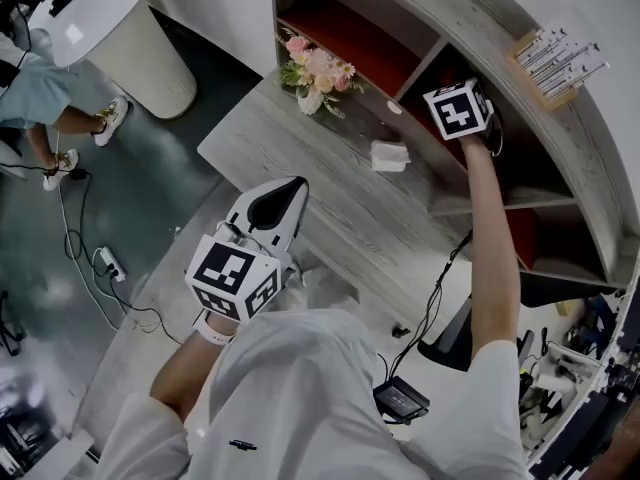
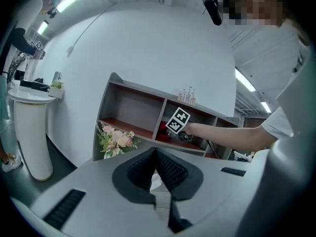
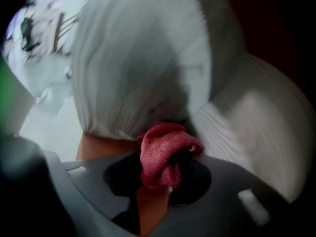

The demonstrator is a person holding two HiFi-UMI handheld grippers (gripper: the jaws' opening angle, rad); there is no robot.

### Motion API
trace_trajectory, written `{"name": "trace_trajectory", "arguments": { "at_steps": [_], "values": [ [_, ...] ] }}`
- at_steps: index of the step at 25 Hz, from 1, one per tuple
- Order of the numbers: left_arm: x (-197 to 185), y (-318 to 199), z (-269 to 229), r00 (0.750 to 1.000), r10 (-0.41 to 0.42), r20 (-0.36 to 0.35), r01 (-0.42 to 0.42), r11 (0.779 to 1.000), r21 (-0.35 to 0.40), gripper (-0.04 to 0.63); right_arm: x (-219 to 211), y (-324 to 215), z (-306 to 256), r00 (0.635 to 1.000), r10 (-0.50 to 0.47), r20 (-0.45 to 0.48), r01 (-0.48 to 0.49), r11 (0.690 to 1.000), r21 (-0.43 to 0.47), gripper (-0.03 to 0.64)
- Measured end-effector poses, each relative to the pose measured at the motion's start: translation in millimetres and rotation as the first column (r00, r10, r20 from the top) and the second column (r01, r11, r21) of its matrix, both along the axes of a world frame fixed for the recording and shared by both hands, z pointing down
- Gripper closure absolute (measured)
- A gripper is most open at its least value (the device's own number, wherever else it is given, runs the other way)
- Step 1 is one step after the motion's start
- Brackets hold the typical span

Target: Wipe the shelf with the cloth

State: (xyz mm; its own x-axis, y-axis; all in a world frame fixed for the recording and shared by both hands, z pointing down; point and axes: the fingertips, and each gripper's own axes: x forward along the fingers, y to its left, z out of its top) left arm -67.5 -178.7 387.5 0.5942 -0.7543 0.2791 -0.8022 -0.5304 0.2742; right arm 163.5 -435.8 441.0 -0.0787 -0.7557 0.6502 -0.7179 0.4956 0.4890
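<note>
Cloth [image 3: 165, 154], small and red, sits bunched in the right tongs [image 3: 160, 181], which are pinched narrow on it. The arm is stretched out into a middle compartment of the curved shelf [image 1: 520, 198], so the cloth is inside that red-lined bay. From the head view only the marker cube shows at the opening, so I cannot tell whether the cloth is pressed on the board.

My guess is that the wiping is mid-way at best. One bay is being worked, and the bays on either side show no sign either way (a wiped board looks much like an unwiped one from here).

The left tongs [image 2: 155, 154] are closed with nothing in them, held low over the near edge of the bench [image 1: 300, 168] and taking no part.

Around them, a bunch of flowers [image 1: 318, 71] stands on the bench just before the left-hand bay and would crowd a reach in there. A small white block [image 1: 390, 155] lies on the bench near the stretched arm. A box of thin sticks [image 1: 555, 60] rests on the shelf's top. Cables [image 1: 100, 268] trail over the floor, well apart from it all.
</note>
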Motion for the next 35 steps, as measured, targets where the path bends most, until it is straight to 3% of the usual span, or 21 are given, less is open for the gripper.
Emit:
{"name": "trace_trajectory", "arguments": {
  "at_steps": [3,11,16,23,30,35],
  "values": [
    [6.2,1.1,0.0,1.0,0.012,-0.004,-0.012,1.0,-0.001,0.589,-4.5,0.4,8.1,0.991,-0.101,-0.082,0.1,0.995,-0.018,0.494],
    [16.6,6.6,-1.6,0.999,0.035,-0.01,-0.035,0.999,0.001,0.589,-11.6,18.8,9.3,0.992,-0.123,0.0,0.123,0.992,-0.005,0.497],
    [17.6,12.5,-2.2,0.999,0.047,-0.021,-0.047,0.999,0.003,0.589,22.4,31.0,10.1,0.999,0.024,0.043,-0.023,1.0,-0.015,0.499],
    [26.0,22.9,-1.4,0.995,0.086,-0.053,-0.086,0.996,-0.001,0.589,73.0,51.6,10.5,0.975,0.213,0.067,-0.212,0.977,-0.008,0.499],
    [29.2,32.4,-10.3,0.99,0.121,-0.07,-0.12,0.993,0.021,0.589,116.5,78.0,5.7,0.883,0.458,0.102,-0.458,0.889,-0.024,0.497],
    [26.6,39.2,-12.4,0.988,0.123,-0.089,-0.122,0.992,0.022,0.589,143.7,92.5,8.0,0.74,0.642,0.203,-0.649,0.76,-0.037,0.497]
  ]
}}
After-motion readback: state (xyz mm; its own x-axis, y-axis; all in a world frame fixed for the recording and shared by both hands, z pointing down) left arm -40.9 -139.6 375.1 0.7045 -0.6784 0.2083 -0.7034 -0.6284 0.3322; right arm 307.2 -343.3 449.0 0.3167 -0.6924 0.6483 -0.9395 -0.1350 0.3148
